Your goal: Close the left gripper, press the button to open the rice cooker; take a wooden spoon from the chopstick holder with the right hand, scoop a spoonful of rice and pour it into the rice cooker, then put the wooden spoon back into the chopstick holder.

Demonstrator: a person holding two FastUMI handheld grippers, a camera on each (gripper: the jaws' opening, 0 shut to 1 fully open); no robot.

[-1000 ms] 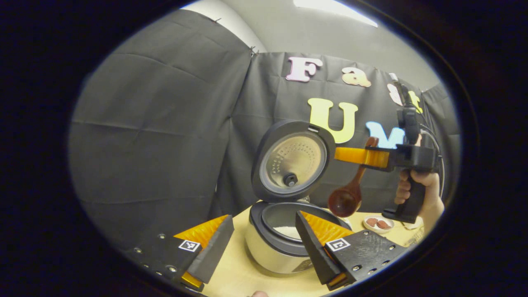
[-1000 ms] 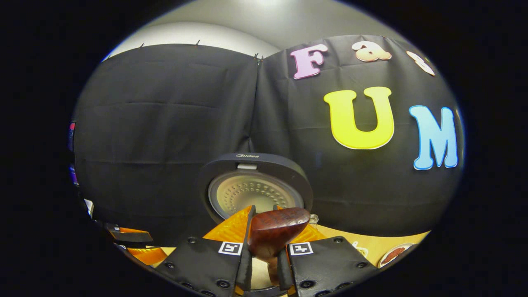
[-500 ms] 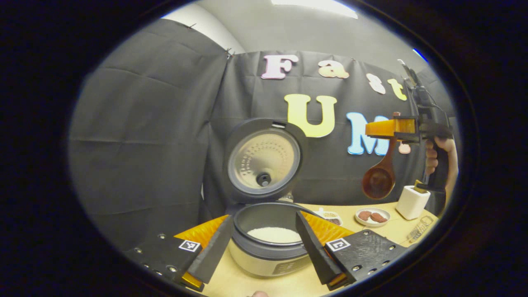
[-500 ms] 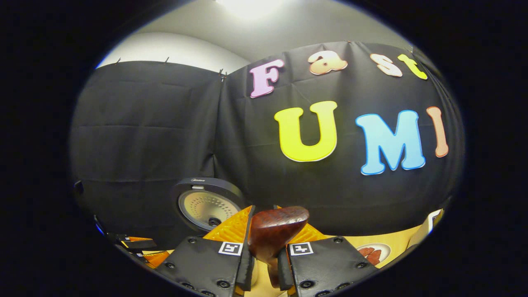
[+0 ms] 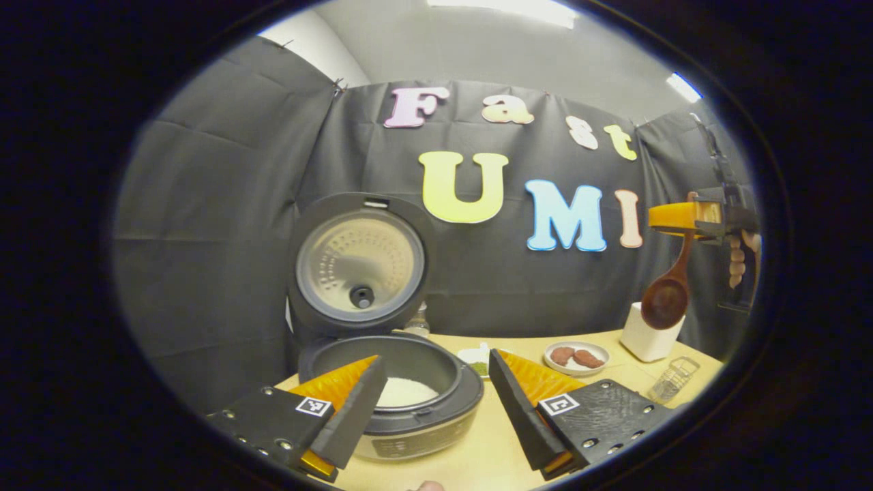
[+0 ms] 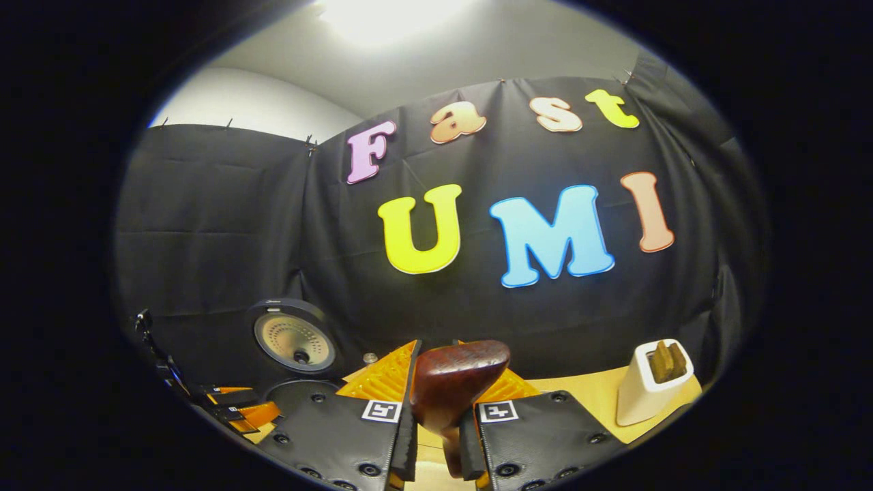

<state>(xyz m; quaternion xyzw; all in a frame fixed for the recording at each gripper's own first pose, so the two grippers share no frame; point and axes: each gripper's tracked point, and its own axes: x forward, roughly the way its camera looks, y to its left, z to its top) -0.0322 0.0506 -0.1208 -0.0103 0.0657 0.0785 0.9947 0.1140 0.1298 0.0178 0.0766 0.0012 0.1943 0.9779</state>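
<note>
While the wooden spoon [image 6: 455,382] hangs bowl-down above the chopstick holder [image 6: 646,383] near the table's right edge | I see right gripper [image 6: 436,436] pinching its handle | left gripper [image 5: 436,402] spread wide, holding nothing, before the open rice cooker [image 5: 389,382].

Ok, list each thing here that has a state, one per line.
rice cooker: lid up, rice inside
wooden spoon: hanging bowl-down from the right tool, above the chopstick holder
chopstick holder: upright, something wooden inside
left tool: open, holding nothing
right tool: shut on the spoon handle
small plate: holds brown pieces
</note>
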